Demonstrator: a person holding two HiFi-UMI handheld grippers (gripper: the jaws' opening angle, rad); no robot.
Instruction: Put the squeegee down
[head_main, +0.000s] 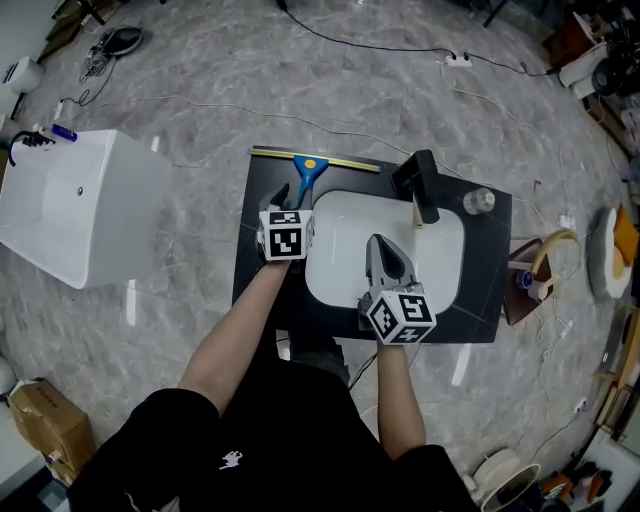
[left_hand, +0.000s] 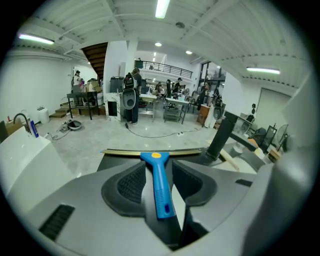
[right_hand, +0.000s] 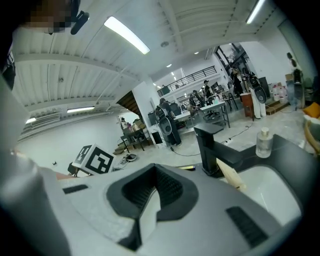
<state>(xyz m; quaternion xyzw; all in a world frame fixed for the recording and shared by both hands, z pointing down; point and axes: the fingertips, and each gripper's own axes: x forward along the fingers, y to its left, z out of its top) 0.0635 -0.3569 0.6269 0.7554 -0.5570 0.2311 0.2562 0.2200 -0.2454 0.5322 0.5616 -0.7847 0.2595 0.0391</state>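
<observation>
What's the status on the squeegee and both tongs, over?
Left tongs open, not gripping. Right tongs shut, empty. Squeegee flat on the black counter behind the basin. Faucet close by the blade's right end.

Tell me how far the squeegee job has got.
Done: the squeegee lies flat on the black counter behind the sink. In hand: nothing; the left gripper has its jaws apart either side of its handle, not pressing it; the right gripper is shut, empty. Left: likely only drawing the left gripper clear.
</observation>
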